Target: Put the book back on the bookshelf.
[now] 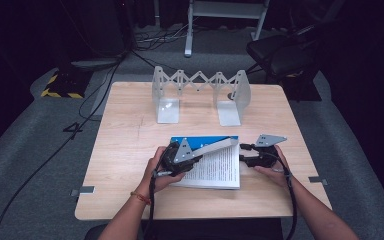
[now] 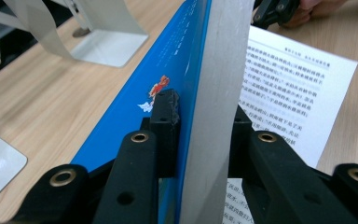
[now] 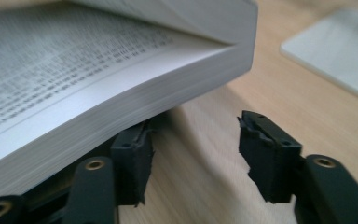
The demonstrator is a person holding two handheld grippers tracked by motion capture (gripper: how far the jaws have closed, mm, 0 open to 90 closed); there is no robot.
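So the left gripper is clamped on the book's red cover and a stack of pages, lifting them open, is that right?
Not quite: the cover is blue, not red, as the left gripper view shows. The left gripper is indeed clamped on it and a stack of pages, lifting them off the open book.

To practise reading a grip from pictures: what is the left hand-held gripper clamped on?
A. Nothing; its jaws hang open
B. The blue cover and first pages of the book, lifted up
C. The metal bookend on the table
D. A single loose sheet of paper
B: in the left gripper view the left hand-held gripper has both pads pressed on the book, one against its blue cover, raised above the open page.
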